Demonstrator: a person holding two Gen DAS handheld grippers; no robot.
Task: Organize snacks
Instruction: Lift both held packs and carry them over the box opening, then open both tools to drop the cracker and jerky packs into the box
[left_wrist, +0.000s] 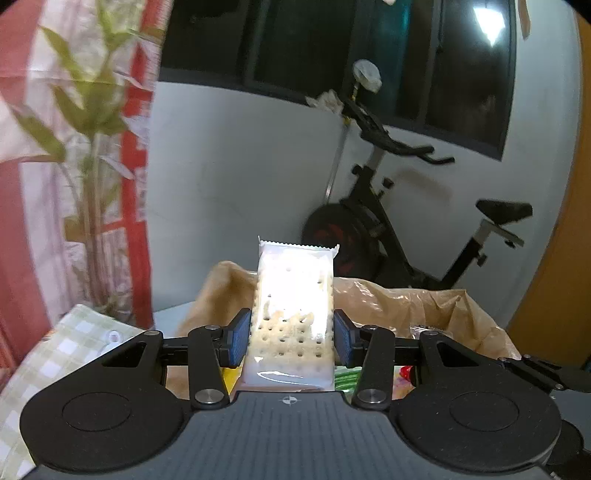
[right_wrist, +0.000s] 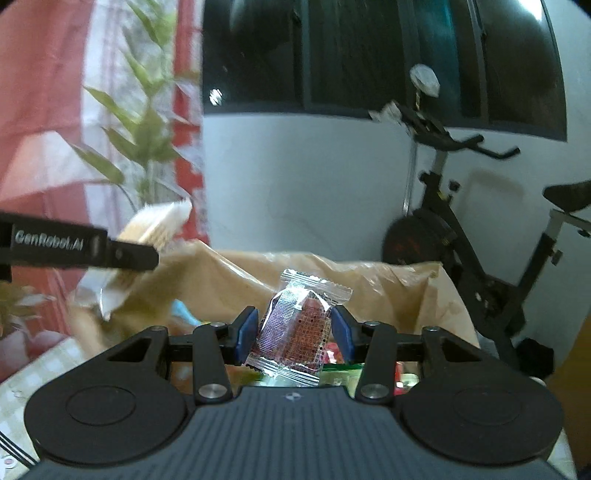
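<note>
My left gripper (left_wrist: 291, 338) is shut on a clear-wrapped pack of pale crackers (left_wrist: 293, 310), held upright above a brown paper bag (left_wrist: 424, 302). Both blue pads (left_wrist: 238, 338) press the pack's sides. In the right wrist view my right gripper (right_wrist: 293, 332) is shut on a small clear packet with a dark red snack (right_wrist: 301, 328), also above the brown paper bag (right_wrist: 221, 280). The left gripper's black finger (right_wrist: 122, 254) and its cracker pack (right_wrist: 155, 225) show blurred at the left of that view. More snack wrappers lie inside the bag under both grippers.
A checked green-and-white tablecloth (left_wrist: 70, 347) covers the table at the left. A leafy plant (left_wrist: 92, 122) and a red-and-white curtain (left_wrist: 22, 206) stand left. An exercise bike (left_wrist: 399, 206) stands by the grey wall behind the bag.
</note>
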